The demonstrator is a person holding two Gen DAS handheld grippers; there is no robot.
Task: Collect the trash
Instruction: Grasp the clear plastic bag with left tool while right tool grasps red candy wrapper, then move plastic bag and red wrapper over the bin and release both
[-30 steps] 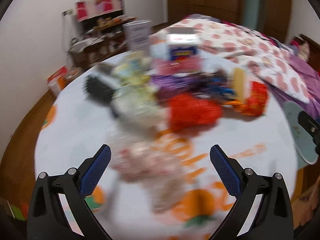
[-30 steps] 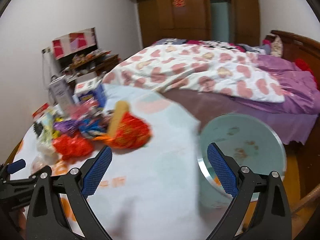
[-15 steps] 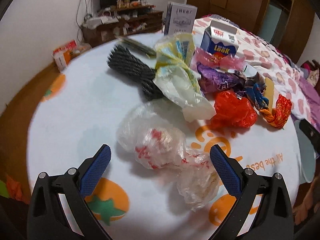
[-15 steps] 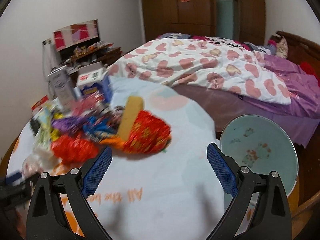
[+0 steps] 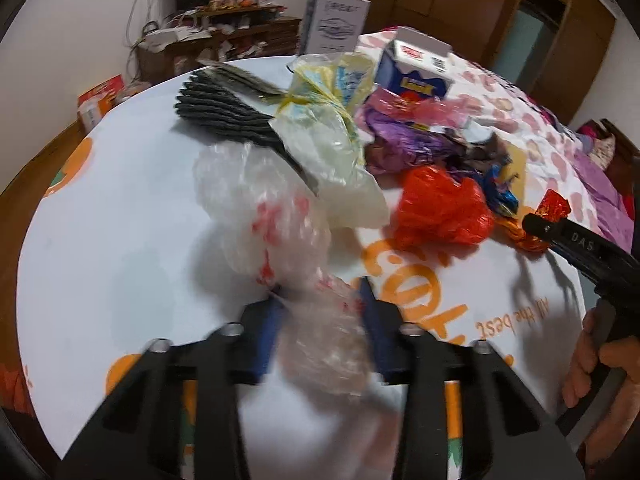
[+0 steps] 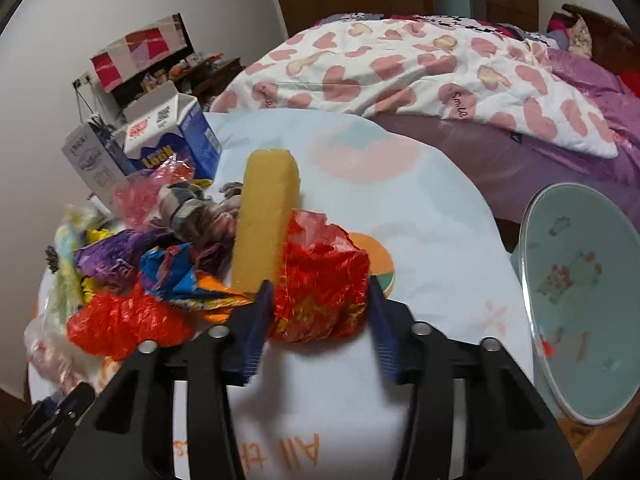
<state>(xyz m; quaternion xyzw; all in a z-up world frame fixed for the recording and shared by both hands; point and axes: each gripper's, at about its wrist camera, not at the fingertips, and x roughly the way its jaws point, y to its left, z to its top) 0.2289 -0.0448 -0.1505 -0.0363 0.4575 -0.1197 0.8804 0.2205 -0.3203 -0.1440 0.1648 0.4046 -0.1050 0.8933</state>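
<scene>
Trash lies heaped on a round white table (image 5: 120, 216). My left gripper (image 5: 320, 328) is closed around the near end of a clear plastic bag (image 5: 264, 216) with red print. My right gripper (image 6: 320, 320) is closed around a crumpled red foil wrapper (image 6: 320, 280), beside a yellow sponge block (image 6: 266, 208). The right gripper's body also shows at the right of the left wrist view (image 5: 580, 240). A red plastic bag (image 5: 440, 208) lies between the two; it also shows in the right wrist view (image 6: 120, 320).
The heap also holds a black ribbed sleeve (image 5: 224, 112), a yellowish bag (image 5: 328, 120), purple wrappers (image 5: 400, 144), a blue milk carton (image 6: 172, 136) and a white box (image 5: 336, 24). A pale green bin (image 6: 580, 300) stands right of the table. A bed (image 6: 440, 64) lies behind.
Both grippers moved forward and went from wide open to closed: the left on the clear plastic bag, the right on the red foil wrapper.
</scene>
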